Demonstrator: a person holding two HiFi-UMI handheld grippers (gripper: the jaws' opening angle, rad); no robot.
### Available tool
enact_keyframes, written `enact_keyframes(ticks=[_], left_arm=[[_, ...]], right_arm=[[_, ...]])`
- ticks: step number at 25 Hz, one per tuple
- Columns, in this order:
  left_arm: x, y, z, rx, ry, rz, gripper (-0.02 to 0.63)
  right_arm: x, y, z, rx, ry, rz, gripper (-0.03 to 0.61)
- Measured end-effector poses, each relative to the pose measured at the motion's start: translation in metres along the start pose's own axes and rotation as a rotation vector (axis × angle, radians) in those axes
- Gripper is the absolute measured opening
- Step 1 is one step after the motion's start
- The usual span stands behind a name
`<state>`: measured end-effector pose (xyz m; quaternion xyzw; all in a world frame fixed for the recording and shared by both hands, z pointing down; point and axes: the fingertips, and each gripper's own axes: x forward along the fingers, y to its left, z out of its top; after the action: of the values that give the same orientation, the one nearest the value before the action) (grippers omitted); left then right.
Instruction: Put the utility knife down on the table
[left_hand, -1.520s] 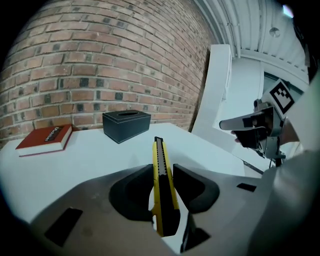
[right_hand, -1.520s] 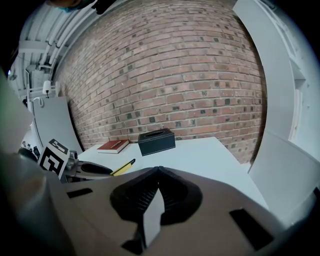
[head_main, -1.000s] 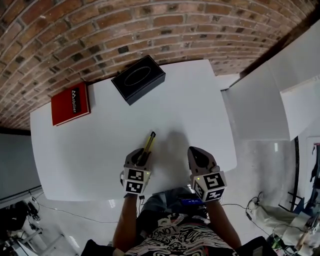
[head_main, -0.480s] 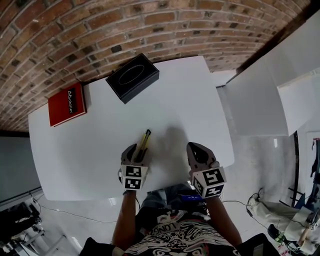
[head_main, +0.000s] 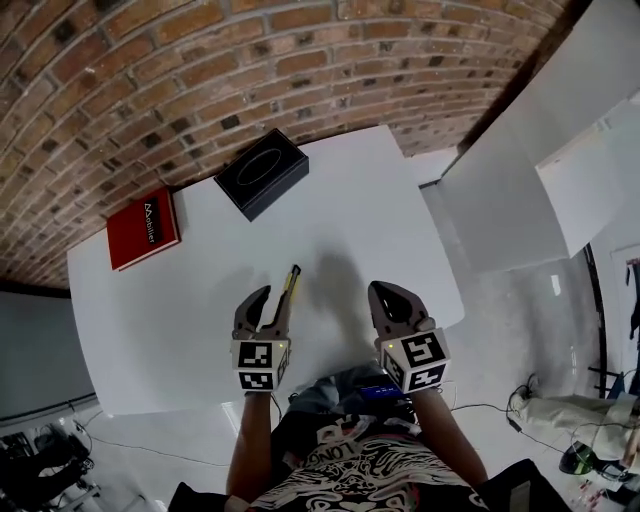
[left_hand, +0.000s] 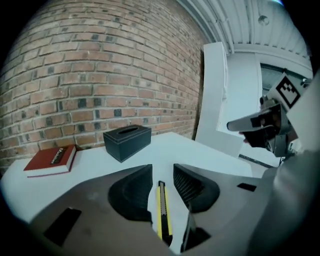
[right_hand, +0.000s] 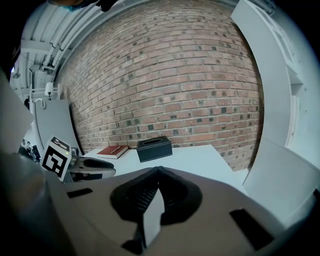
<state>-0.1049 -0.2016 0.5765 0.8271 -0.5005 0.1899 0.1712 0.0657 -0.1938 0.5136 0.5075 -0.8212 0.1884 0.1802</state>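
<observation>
The yellow and black utility knife (head_main: 289, 283) lies flat on the white table (head_main: 350, 220), pointing away from me. My left gripper (head_main: 272, 298) is open just behind it. In the left gripper view the knife (left_hand: 163, 210) rests on the table between the spread jaws of the left gripper (left_hand: 162, 172), with a gap on each side. My right gripper (head_main: 385, 290) hovers near the table's front edge, to the right of the knife. It is shut, and in its own view the right gripper (right_hand: 158, 170) has nothing between its jaws.
A black tissue box (head_main: 261, 172) stands at the back of the table and a red book (head_main: 143, 229) lies at the back left. White panels (head_main: 520, 170) rise past the table's right edge. A brick wall runs behind the table.
The left gripper's jaws have spread and let go of the knife, which now lies on the table. The left gripper has drawn back slightly toward me. The right gripper has hardly moved.
</observation>
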Motion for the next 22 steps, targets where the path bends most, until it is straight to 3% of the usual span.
enact_keyframes(ticks=[3,6,15,22], left_arm=[[-0.016,0.000,0.034,-0.061,-0.110,-0.011,0.094],[-0.034,-0.004,0.050,-0.080,-0.141,-0.009,0.032],[-0.089,-0.003,0.099,-0.091,-0.284,0.013,0.018],[-0.098,-0.004,0.110,-0.094,-0.313,0.025,0.015]], right_arm=[[-0.006,0.007,0.017,-0.009,-0.046,0.011,0.000],[-0.020,0.018,0.032,-0.025,-0.090,0.018,0.000],[-0.044,0.046,0.067,-0.048,-0.225,0.047,0.000],[-0.056,0.050,0.077,-0.073,-0.249,0.043,0.000]])
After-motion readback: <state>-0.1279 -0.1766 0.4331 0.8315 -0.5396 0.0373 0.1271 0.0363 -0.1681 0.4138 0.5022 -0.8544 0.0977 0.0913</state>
